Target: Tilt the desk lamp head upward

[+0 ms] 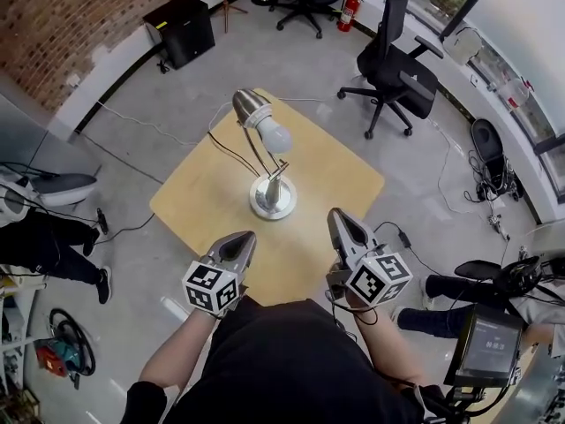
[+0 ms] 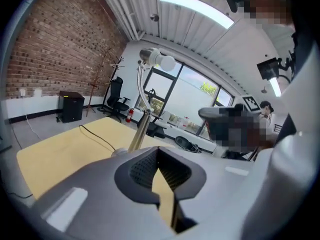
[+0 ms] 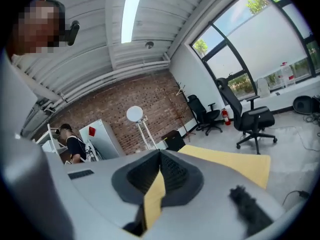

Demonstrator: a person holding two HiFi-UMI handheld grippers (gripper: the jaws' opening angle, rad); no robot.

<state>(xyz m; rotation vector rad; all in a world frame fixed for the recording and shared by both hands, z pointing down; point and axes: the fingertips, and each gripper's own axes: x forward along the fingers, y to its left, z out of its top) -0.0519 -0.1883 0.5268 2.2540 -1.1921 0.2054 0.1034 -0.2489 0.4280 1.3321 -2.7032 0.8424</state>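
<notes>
We had left gripper (image 1: pixel 244 238) and right gripper (image 1: pixel 336 216) both shut, empty. Nudging the head (image 1: pixel 251 109) of the chrome desk lamp (image 1: pixel 274 182) unbraced could've toppled it; round base (image 1: pixel 270 205) looked light.

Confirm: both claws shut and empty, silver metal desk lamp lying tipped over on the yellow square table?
No: head view shows the silver metal desk lamp standing upright on the yellow square table. Left claw and right claw are shut and empty.
</notes>
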